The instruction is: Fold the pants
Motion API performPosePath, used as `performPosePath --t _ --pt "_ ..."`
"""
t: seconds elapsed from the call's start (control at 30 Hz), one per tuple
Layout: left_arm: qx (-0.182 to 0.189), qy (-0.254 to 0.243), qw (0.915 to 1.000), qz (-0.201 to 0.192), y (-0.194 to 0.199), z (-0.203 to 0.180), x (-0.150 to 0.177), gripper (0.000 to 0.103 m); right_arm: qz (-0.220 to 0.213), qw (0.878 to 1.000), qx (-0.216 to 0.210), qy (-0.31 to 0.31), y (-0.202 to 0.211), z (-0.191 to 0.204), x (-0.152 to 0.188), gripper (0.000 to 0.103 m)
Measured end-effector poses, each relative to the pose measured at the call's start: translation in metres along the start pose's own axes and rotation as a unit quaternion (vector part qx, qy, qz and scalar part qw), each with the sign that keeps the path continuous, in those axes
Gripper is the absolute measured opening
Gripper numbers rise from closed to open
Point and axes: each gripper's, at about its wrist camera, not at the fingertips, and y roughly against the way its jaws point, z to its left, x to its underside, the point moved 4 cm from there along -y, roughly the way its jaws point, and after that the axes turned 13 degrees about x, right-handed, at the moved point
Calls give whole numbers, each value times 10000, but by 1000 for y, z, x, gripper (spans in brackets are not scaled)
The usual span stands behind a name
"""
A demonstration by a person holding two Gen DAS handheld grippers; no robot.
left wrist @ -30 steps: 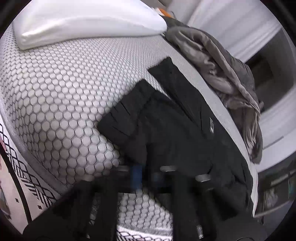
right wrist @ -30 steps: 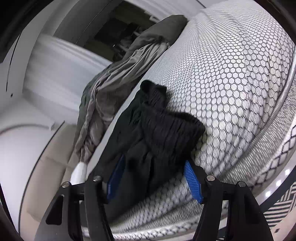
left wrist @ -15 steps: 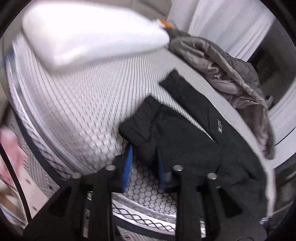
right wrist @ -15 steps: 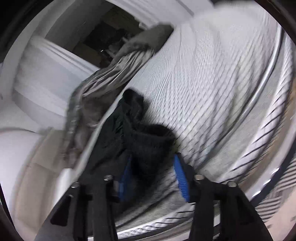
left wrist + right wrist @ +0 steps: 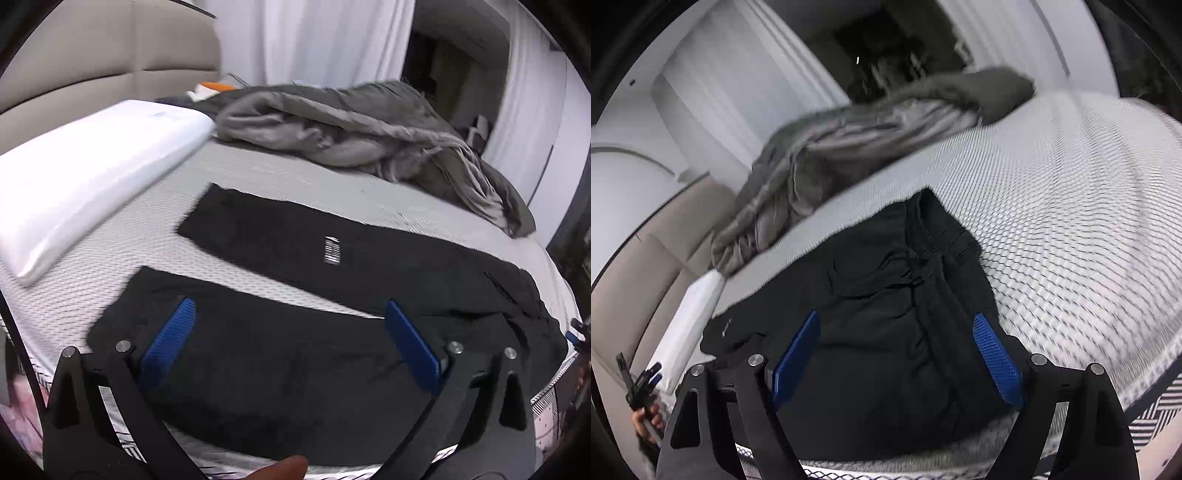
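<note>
Black pants (image 5: pixel 332 295) lie spread flat on the bed with both legs stretched to the left and a small white label on the far leg. My left gripper (image 5: pixel 291 317) is open and empty, hovering over the near leg. In the right wrist view the pants' waistband end (image 5: pixel 905 295) lies rumpled near the bed's front edge. My right gripper (image 5: pixel 897 332) is open and empty above the waist part. The left gripper also shows at the lower left of the right wrist view (image 5: pixel 639 384).
A white pillow (image 5: pixel 85 177) lies at the left by the beige headboard (image 5: pixel 92 62). A crumpled grey blanket (image 5: pixel 369 129) lies along the far side of the bed. The hexagon-patterned mattress (image 5: pixel 1071 221) extends to the right. Curtains hang behind.
Both grippers have opened and let go of the pants, then pulled back and up. The pants, bunched before, now lie spread out with the legs apart.
</note>
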Motion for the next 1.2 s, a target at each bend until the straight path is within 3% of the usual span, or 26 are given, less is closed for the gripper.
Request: performPosePath --t 0.13,0.2,0.3,0.37,0.43,0.57,0.7,0.73,0.83,0.93,1.03,1.1,1.13,1.2 --pt "407 277 9986 168 -41 -32 2 102 386 9983 222 367 -38 -3 -15 85" --pt "665 472 9962 304 -68 -50 5 102 605 9969 211 456 -57 -6 -19 79" --pt "720 337 9957 475 -106 -72 13 102 813 9955 68 487 -70 -9 -20 58" --pt "715 293 9953 576 -127 -83 20 102 879 9941 -142 613 -74 -5 -19 20" --pt "755 213 9945 697 -143 -89 27 102 883 9926 -117 828 -71 -4 -15 9" --pt "497 -69 9941 960 -169 -100 37 102 464 9902 331 1277 -51 -9 -10 9" --pt "430 42 9948 922 -174 -96 37 102 867 9828 942 1334 -67 -20 -6 24" --pt "412 85 9951 897 -174 -92 35 102 766 9847 902 1279 -64 -17 -10 27" --pt "381 222 9958 806 -170 -83 30 102 331 9927 555 1018 -57 -4 -38 51" --pt "302 253 9956 851 -176 -78 29 102 316 9943 449 909 -82 8 -69 52" --pt "179 176 9957 886 -178 -74 30 102 717 9938 506 678 -133 12 -89 53" --pt "154 170 9955 919 -181 -72 30 102 979 9904 734 642 -164 15 -97 40" --pt "134 198 9954 926 -182 -69 30 102 1087 9885 785 702 -175 17 -98 14" --pt "132 223 9953 936 -182 -65 30 102 1115 9865 745 938 -185 30 -106 7"
